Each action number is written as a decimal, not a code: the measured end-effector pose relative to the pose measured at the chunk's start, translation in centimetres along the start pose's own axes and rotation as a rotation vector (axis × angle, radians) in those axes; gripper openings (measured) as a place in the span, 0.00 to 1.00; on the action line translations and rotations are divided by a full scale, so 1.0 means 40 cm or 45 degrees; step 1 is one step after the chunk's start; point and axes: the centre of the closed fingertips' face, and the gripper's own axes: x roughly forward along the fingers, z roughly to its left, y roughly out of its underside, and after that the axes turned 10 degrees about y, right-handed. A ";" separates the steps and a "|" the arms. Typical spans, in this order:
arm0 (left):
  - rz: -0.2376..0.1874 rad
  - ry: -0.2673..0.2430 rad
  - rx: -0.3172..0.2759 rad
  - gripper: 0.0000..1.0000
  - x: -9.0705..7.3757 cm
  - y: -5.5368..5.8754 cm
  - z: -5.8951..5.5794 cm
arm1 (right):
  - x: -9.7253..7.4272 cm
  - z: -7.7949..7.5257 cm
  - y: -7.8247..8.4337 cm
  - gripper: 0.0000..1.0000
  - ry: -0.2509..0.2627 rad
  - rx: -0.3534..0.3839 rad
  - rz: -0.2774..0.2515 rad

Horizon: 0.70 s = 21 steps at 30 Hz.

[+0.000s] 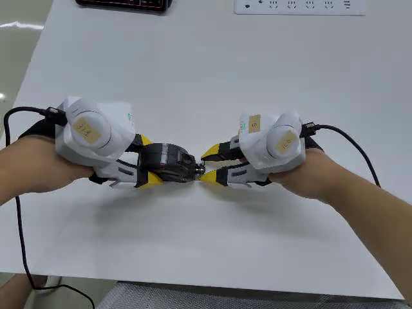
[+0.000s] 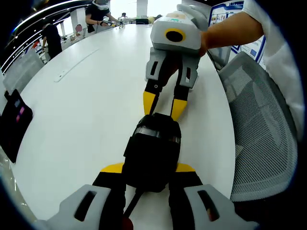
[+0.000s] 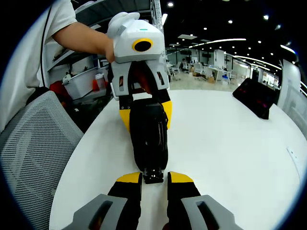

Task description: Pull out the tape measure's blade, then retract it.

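Observation:
A black tape measure (image 1: 174, 162) (image 2: 152, 153) (image 3: 149, 134) lies low over the white table (image 1: 193, 64). My left gripper (image 1: 149, 159) (image 2: 148, 167) is shut on its body, one yellow tip on each side. No blade is drawn out. From the opposite side my right gripper (image 1: 210, 165) (image 3: 154, 178) meets the case's front end. Its jaws stand slightly apart with the small metal end tab (image 3: 153, 175) between the yellow tips. In the left gripper view the right gripper (image 2: 164, 105) comes in from above. The right gripper view has the left gripper (image 3: 145, 112) behind the case.
A white power strip (image 1: 299, 6) and a dark flat device (image 1: 125, 4) lie at the table's far edge. A black cable (image 1: 19, 212) trails off the left side. A grey mesh chair (image 2: 259, 129) (image 3: 29, 139) stands at the near edge.

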 end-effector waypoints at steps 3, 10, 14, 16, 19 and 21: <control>-0.001 0.000 0.000 0.29 0.000 0.000 0.000 | 0.007 0.003 0.002 0.16 -0.006 -0.013 0.005; 0.000 0.001 0.001 0.29 0.000 0.001 0.000 | 0.013 0.005 0.005 0.14 -0.007 -0.018 0.005; 0.000 -0.001 0.001 0.29 0.001 0.001 0.000 | 0.018 0.007 0.003 0.13 -0.008 -0.027 0.001; 0.001 -0.001 0.002 0.29 0.000 0.001 0.001 | 0.016 0.008 0.003 0.13 -0.008 -0.024 -0.003; -0.001 0.000 0.002 0.29 0.000 0.001 0.001 | 0.016 0.007 0.003 0.12 -0.009 -0.036 -0.006; 0.002 -0.001 0.001 0.29 0.001 0.001 0.001 | 0.016 0.006 0.003 0.12 -0.010 -0.052 0.000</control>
